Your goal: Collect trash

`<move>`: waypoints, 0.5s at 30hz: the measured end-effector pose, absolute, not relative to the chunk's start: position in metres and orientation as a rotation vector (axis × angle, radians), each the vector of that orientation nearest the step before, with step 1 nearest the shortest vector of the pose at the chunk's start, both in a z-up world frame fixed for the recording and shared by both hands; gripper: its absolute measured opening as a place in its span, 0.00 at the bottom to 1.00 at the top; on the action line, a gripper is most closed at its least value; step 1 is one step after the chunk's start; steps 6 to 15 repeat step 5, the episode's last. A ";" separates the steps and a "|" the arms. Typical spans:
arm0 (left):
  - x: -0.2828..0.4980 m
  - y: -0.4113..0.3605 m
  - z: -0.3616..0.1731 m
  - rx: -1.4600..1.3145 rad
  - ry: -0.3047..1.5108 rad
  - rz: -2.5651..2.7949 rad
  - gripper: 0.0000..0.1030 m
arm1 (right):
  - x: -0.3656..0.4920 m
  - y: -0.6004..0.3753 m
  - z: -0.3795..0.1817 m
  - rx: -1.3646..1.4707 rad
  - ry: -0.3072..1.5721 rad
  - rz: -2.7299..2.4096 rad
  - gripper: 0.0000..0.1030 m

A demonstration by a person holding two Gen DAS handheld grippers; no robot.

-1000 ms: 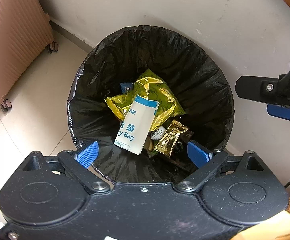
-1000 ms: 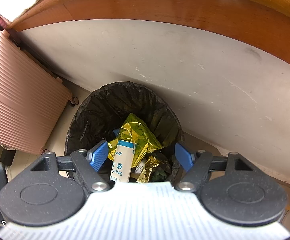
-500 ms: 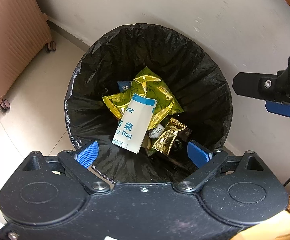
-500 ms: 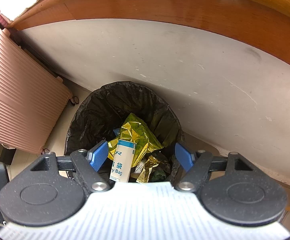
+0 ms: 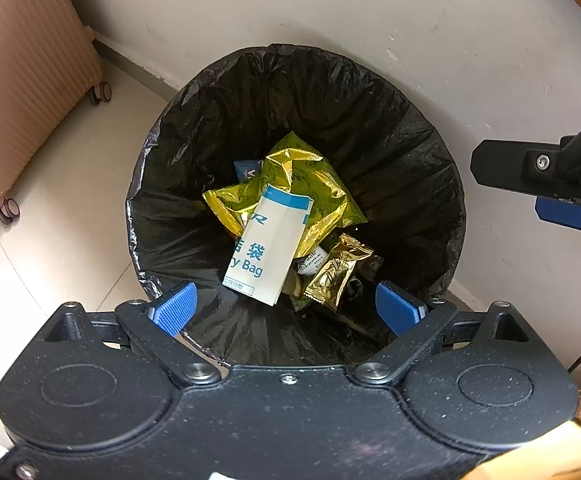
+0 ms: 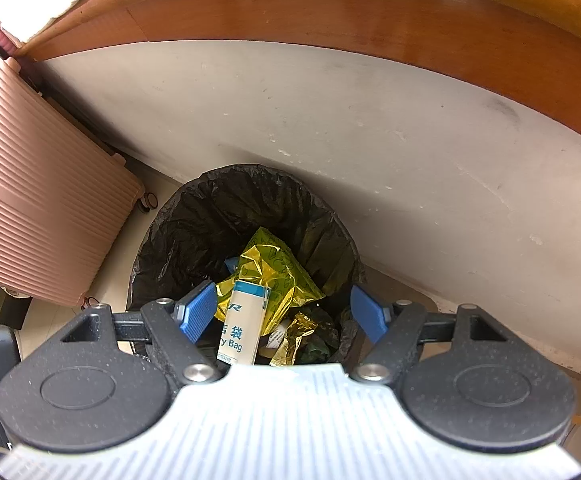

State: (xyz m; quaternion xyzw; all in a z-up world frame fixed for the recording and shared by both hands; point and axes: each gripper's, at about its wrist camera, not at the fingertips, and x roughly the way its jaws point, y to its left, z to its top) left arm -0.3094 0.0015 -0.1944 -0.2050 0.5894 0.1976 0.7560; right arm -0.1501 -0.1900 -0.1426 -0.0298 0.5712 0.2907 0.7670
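2 empty tongs, L [image 5: 286, 308] & R [image 6: 282, 312], over lined bin [image 5: 390, 120] w/ wrappers [image 5: 306, 188]

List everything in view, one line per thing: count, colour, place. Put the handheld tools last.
bin liner: one, black, lining the round bin against the wall.
yellow foil wrapper: one, shiny yellow-gold, crumpled in the middle of the bin.
paper bag: one, white with blue print, lying on top of the yellow foil wrapper.
gold sachet: one, gold, right of the paper bag, low in the bin.
blue packet: one, dark blue, mostly hidden under the wrapper's far edge.
suitcase: one, pink and ribbed, on wheels, left of the bin.
wall: one, off-white, behind the bin.
wooden ledge: one, brown, above the wall.
floor: pale tiles, around the bin.
left tool: one, black with blue pads, open above the bin.
right tool: one, black with blue pads, open above the bin.
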 end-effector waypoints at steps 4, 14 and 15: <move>-0.308 0.002 -0.193 -0.433 1.281 0.427 0.93 | -0.149 -0.192 -0.143 -0.061 1.241 0.630 0.80; -0.308 0.003 -0.192 -0.430 1.281 0.423 0.93 | -0.149 -0.192 -0.142 -0.059 1.239 0.632 0.80; -0.308 0.003 -0.192 -0.430 1.281 0.423 0.93 | -0.149 -0.192 -0.142 -0.059 1.239 0.632 0.80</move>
